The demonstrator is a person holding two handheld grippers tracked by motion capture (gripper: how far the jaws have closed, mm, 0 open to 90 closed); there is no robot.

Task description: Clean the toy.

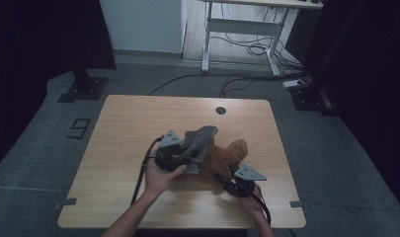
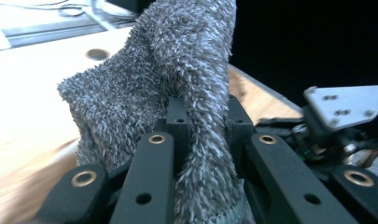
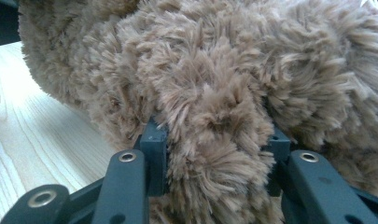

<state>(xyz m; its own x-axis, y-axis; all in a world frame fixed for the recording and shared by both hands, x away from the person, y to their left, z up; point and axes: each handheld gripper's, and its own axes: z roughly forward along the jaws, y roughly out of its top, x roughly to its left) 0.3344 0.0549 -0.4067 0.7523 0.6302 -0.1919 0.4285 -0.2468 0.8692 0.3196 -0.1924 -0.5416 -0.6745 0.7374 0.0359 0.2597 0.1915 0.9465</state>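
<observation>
Over the counter (image 1: 118, 128), the left tool (image 2: 203, 121) pinches grey fuzzy cloth (image 2: 177, 70) while the right tool (image 3: 214, 140) clamps the brown plush toy (image 3: 224, 70), steadying it.

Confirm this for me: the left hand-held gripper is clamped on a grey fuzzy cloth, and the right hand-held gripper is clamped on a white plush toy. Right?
Not quite: the plush toy is brown, not white, as the right gripper view shows. The rest stands: the left hand-held gripper is clamped on the grey fuzzy cloth, and the right hand-held gripper is clamped on the toy.
</observation>
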